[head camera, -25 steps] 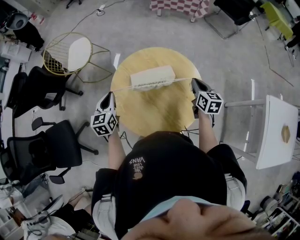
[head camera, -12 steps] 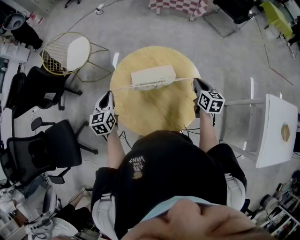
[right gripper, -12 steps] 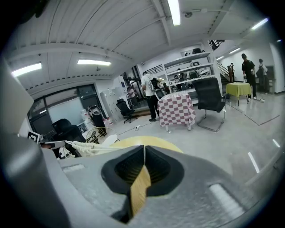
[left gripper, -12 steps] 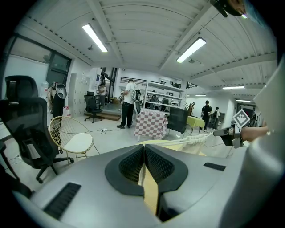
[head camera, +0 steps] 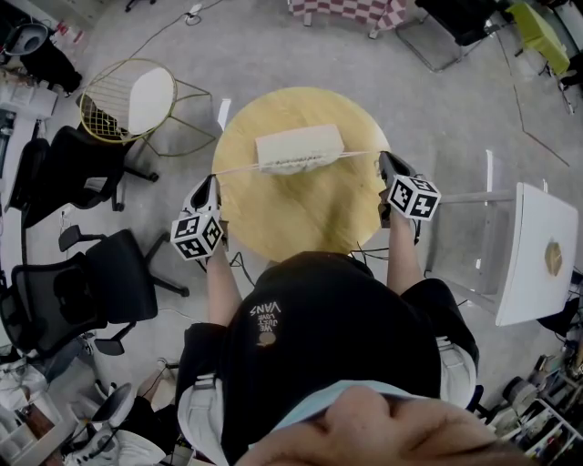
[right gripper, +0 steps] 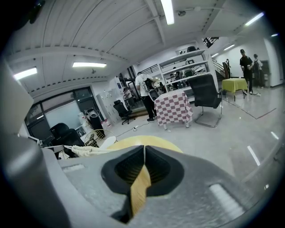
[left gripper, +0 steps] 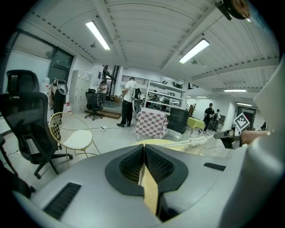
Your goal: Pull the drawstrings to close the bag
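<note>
A cream drawstring bag (head camera: 299, 148) lies on the far half of the round wooden table (head camera: 301, 214), its mouth gathered along the near edge. One drawstring (head camera: 237, 169) runs taut to the left and another (head camera: 360, 153) to the right. My left gripper (head camera: 213, 180) is shut on the left string's end at the table's left rim. At the right rim, my right gripper (head camera: 382, 157) is shut on the right string's end. In the left gripper view the jaws (left gripper: 144, 149) are pressed together, and the bag (left gripper: 198, 142) shows beyond them. The right gripper view shows closed jaws (right gripper: 144, 151) and the bag (right gripper: 87, 151) at left.
A gold wire chair with a white seat (head camera: 137, 100) stands at the far left. Black office chairs (head camera: 82, 173) crowd the left side. A white side table (head camera: 537, 255) sits at right, and a checkered table (head camera: 342, 11) at the top. People stand in the distance.
Both grippers have drifted slightly outward, away from each other, with the strings staying taut. The bag has barely moved.
</note>
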Motion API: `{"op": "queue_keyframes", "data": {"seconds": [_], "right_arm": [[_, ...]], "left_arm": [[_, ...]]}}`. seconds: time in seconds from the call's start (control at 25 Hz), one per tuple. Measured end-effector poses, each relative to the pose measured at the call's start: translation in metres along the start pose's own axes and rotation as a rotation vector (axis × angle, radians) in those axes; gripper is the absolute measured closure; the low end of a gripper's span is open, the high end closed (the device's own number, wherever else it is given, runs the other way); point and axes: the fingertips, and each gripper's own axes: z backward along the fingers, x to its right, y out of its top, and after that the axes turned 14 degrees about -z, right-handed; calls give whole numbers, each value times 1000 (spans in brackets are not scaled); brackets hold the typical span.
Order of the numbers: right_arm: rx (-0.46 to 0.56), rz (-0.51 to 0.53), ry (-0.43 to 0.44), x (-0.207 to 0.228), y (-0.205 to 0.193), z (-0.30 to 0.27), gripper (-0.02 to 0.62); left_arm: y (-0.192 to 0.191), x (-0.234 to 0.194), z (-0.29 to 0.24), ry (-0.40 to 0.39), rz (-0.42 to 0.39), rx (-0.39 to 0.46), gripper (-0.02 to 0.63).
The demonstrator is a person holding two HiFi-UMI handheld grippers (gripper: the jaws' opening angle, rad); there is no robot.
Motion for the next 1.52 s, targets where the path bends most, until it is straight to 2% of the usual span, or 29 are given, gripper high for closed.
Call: {"op": "queue_keyframes", "data": {"seconds": [0.36,0.48,0.56,0.64,0.8,1.04,1.52], "right_arm": [[10,-16,-29,13,6,3,592],[-10,28,-40,14,3,4,595],[-25,65,-53,12,-1,-2,597],[-46,53,-51,12,-10,-7,597],[-90,38,-78,26,-30,-9,597],[-134,32,-105,34,-54,-14,597],[-137,51,-120,39,-63,-19,589]], "left_arm": [[-2,-5,-1,18,17,-9,589],[-5,-12,0,28,42,-12,591],[0,-5,-10,7,12,-15,591],[2,1,-18,-18,-8,-21,591],[-14,6,-21,-30,23,-41,591],[-40,15,-25,-54,26,-84,589],[-60,18,-30,-22,24,-125,589]]}}
